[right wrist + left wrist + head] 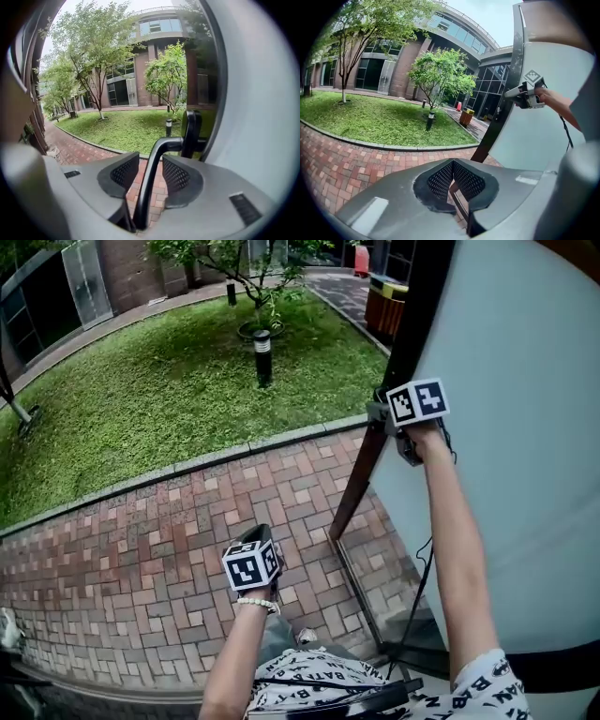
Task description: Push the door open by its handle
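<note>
The black lever handle (157, 173) at the edge of the pale door (253, 117) runs between the right gripper (151, 161) fingers (123, 174), which stand apart and clamp nothing. Better to bear one finger flat against the lever and push steadily outward over the brick paving (187, 521). The left gripper (452, 164) fingers meet, empty

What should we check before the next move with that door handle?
1. The door handle between the right gripper's jaws: ok.
2. Jaws squeezing the handle: not ok, they stand apart from it.
3. The door open: ok, the brick path shows beside its edge.
4. The left gripper clear of the door: ok, jaws together, empty.
5. Space behind the door free: cannot tell, the panel hides it.
</note>
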Demonstrator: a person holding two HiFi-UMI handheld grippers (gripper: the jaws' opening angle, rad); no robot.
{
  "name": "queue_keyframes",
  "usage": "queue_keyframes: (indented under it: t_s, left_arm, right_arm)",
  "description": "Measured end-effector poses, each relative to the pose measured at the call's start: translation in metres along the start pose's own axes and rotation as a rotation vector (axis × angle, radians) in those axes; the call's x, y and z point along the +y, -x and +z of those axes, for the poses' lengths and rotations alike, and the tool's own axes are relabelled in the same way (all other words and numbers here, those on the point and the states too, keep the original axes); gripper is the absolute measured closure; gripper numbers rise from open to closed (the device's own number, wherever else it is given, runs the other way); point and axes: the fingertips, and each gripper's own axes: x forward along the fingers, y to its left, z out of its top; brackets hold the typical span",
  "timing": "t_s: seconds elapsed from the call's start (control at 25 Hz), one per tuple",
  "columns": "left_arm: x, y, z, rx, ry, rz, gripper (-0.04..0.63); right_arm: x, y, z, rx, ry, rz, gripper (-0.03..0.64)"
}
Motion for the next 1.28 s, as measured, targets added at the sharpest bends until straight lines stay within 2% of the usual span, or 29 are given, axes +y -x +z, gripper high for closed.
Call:
queue_keyframes:
  t_s: [0.16,0.24,0.28,0.32,0.36,0.44,0.84,1.08,1.28]
  left_arm:
    - [-0.001,0.003,-0.007,0.006,0.018,0.015,0.609]
    - [-0.004,0.006,-0.007,0.008,0.019,0.023,0.609]
    - [-0.006,0.008,-0.008,0.006,0.02,0.025,0.609]
    - [-0.008,0.01,-0.01,0.003,0.02,0.026,0.609]
    - [-0.009,0.013,-0.011,-0.001,0.02,0.027,0.609]
    - [-0.008,0.019,-0.013,-0.007,0.019,0.032,0.609]
    - [0.009,0.047,-0.006,-0.043,0.025,0.073,0.609]
    - [0.017,0.089,-0.035,-0.052,0.041,0.094,0.609]
    - [0.012,0.142,-0.08,-0.058,0.036,0.1,0.609]
  right_arm:
    - [0.016,0.036,0.017,-0.09,0.112,-0.09,0.448]
    - [0.03,0.054,0.025,-0.166,0.133,-0.098,0.45]
    - [0.039,0.064,0.027,-0.204,0.142,-0.093,0.474]
    - [0.048,0.073,0.025,-0.238,0.152,-0.083,0.571]
    - [0.059,0.08,0.022,-0.267,0.16,-0.067,0.599]
    - [0.08,0.087,0.013,-0.3,0.162,-0.025,0.603]
    - [0.134,0.093,-0.018,-0.326,0.15,0.107,0.603]
    - [0.176,0.118,-0.033,-0.336,0.224,0.113,0.603]
    - [0.217,0.153,-0.083,-0.323,0.21,0.145,0.603]
